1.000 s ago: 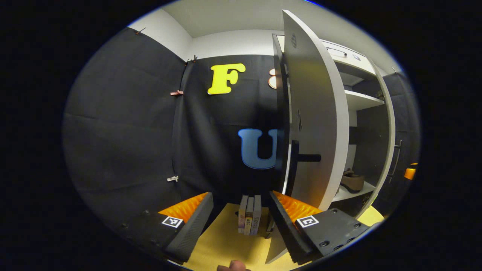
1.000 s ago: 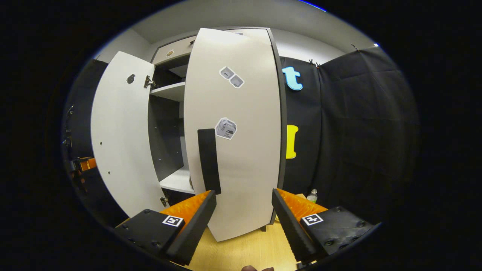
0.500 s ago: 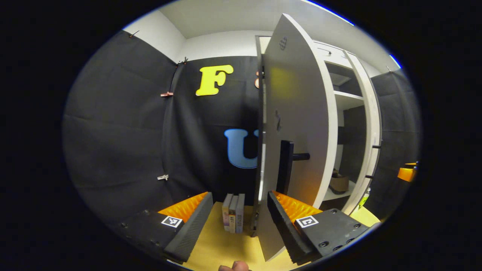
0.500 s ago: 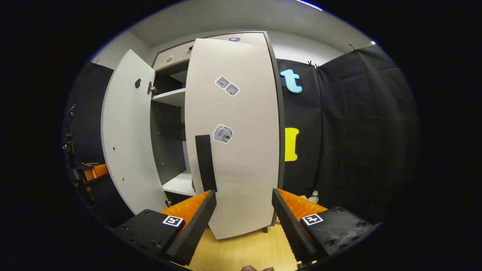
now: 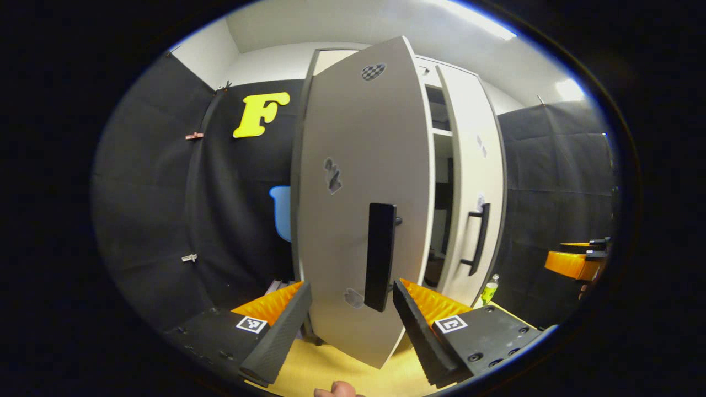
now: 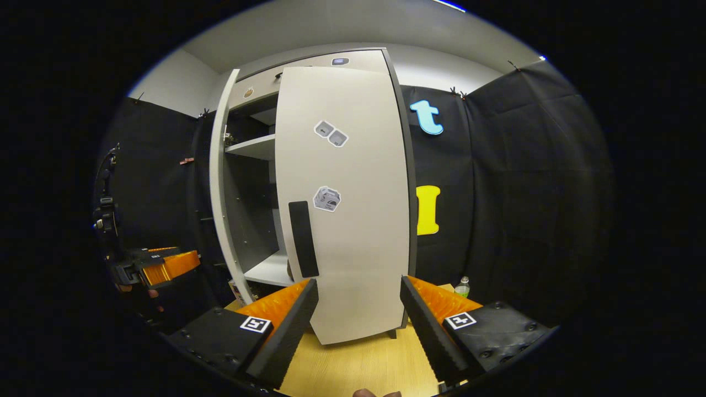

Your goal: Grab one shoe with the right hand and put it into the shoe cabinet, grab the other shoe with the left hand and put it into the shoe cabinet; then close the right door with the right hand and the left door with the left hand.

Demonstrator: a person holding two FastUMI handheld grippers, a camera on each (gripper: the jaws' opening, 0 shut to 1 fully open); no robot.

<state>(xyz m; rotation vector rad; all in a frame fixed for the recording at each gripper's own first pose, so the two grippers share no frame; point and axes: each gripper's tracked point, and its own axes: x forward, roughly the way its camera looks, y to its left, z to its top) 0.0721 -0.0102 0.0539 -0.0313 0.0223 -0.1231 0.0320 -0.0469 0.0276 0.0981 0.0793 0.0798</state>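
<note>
Swung nearly shut, left door [image 5: 353, 209] leaves a narrow gap beside right door [image 5: 474, 182] — left gripper [image 5: 348, 325] and right gripper [image 6: 358, 325] both wide, empty.

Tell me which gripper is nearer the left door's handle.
Left. The left gripper, open, sits right below the left door handle, not touching it. The right gripper faces the right door, farther off.

Both views face the shoe cabinet [image 5: 386, 165] [image 6: 342, 193] closely, from opposite front sides.
</note>
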